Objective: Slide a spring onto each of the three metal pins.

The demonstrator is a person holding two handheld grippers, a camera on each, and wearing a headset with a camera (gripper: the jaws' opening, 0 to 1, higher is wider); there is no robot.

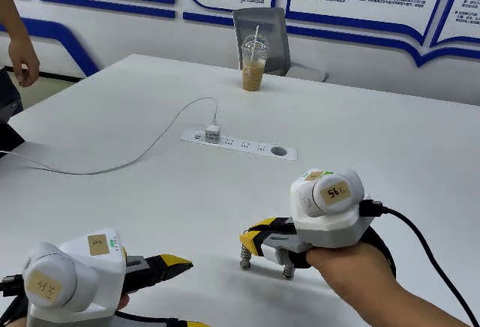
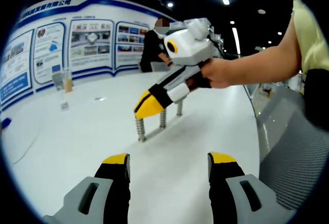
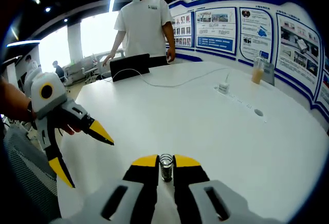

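Right hand-held gripper [image 1: 251,241] closed on a spring; left hand-held gripper [image 1: 184,292] wide open.
Head view: on the white tabletop [image 1: 150,192], well nearer than the drink cup [image 1: 253,64], the right hand-held gripper's narrowed jaws sat over upright pins [image 1: 245,258], 2 of them visible with coils around them; the left hand-held gripper hung nearer still, left of the cup, jaws spread. Left gripper view: its own jaws stood far apart, and 3 upright pins in a row, each wearing a coil, stood right of the cup, with the right hand-held gripper's yellow tips above the nearest. Right gripper view: the jaws were narrow, clamped on an upright spring [image 3: 165,166], left of the cup and nearer.
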